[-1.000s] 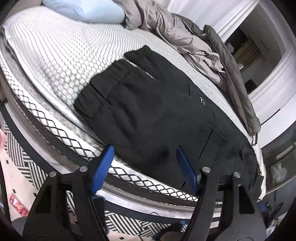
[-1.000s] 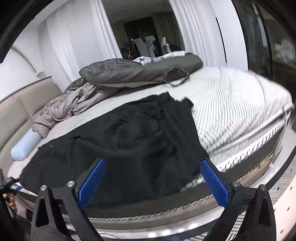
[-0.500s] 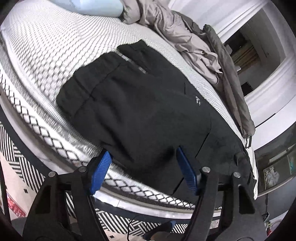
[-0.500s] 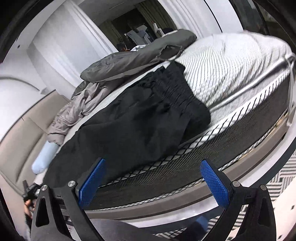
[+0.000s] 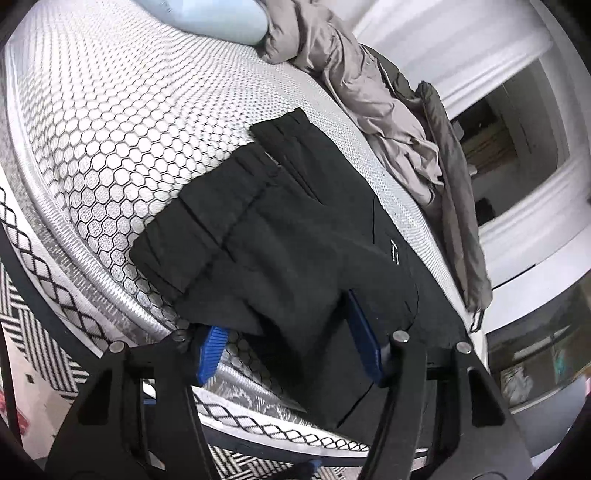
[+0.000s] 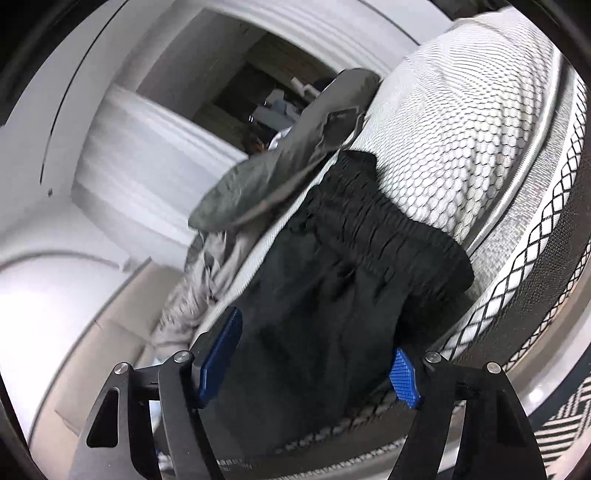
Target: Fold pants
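Pants (image 5: 295, 258) lie flat at mattress (image 5: 110, 122) edge. One beige jacket (image 5: 369, 92), one grey jacket (image 6: 273, 177), one pillow (image 5: 214, 18) behind. Left gripper (image 5: 288, 343) and right gripper (image 6: 310, 354) both spread wide, straddling fabric.

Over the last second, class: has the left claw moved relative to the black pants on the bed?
Yes. The left claw has closed in on the black pants: its blue fingers, earlier short of the mattress edge, now straddle the fabric's near edge.
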Tool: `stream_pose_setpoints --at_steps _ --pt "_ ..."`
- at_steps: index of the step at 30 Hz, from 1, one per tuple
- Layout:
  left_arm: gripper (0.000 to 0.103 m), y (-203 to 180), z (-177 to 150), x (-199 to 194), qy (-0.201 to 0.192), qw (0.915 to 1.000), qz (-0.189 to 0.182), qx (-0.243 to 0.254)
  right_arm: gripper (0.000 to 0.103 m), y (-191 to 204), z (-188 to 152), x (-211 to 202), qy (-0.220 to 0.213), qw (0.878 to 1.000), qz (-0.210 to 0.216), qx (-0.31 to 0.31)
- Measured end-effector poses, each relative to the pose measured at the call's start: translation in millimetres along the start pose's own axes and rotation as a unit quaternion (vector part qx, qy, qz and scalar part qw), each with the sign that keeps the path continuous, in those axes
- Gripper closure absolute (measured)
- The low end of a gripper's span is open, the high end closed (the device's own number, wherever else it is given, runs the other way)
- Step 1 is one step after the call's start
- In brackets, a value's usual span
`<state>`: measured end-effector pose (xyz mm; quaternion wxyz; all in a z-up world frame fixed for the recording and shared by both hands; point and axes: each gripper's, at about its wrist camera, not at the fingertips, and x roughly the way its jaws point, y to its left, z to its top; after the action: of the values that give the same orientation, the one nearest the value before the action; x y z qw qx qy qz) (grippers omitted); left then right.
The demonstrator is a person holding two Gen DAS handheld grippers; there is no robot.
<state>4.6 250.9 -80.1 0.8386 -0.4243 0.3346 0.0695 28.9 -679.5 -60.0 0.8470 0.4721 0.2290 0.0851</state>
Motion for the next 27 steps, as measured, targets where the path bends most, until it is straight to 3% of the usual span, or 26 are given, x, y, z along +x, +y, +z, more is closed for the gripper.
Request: stream_pose_setpoints --at_steps 1,3,4,8,12,17,20,23,24,25,26,27 --pt "0.075 3 1 0 -0.005 0.9999 0.012 -0.004 0.051 -5 1 2 -0.003 1.0 -0.009 0.013" --pt "0.094 5 3 -3 -0.014 0.9995 0.028 -0.005 0.094 -12 2 0 -0.011 0.999 -0.041 0.025" --pt "0.1 6 3 -8 -0.025 0.9994 0.022 -0.006 0.095 -12 2 -3 -0.014 0.999 -0.048 0.02" --pt "0.102 0 4 -30 -0.059 0.9977 0.031 0.016 0.1 -3 5 -25 -0.027 0.998 -0.056 -0.005" --pt "0.102 -21 21 -44 -0.078 0.996 0.024 0.036 0.1 36 18 -33 -0.043 0.996 -0.056 -0.051" --pt "0.102 -72 69 -44 -0.096 0.9925 0.025 0.07 0.1 100 59 -18 -0.061 0.992 -0.06 -0.092" --pt "0.102 -114 117 -18 -0.097 0.9904 0.041 0.089 0.1 138 98 14 -0.062 0.988 -0.077 -0.115" --pt "0.1 -156 167 37 -0.079 0.9871 0.074 0.118 0.098 176 144 85 -0.045 0.982 -0.116 -0.139" --pt "0.093 -165 182 60 -0.069 0.9852 0.097 0.124 0.088 186 160 117 -0.033 0.978 -0.141 -0.153" --pt "0.078 -167 194 81 -0.058 0.9864 0.105 0.113 0.078 193 173 153 -0.016 0.973 -0.164 -0.163" --pt "0.066 -165 202 97 -0.042 0.9881 0.109 0.1 0.054 196 182 179 -0.002 0.971 -0.171 -0.168" --pt "0.05 -162 208 107 -0.032 0.9888 0.12 0.083 0.046 197 188 202 0.007 0.967 -0.188 -0.171"
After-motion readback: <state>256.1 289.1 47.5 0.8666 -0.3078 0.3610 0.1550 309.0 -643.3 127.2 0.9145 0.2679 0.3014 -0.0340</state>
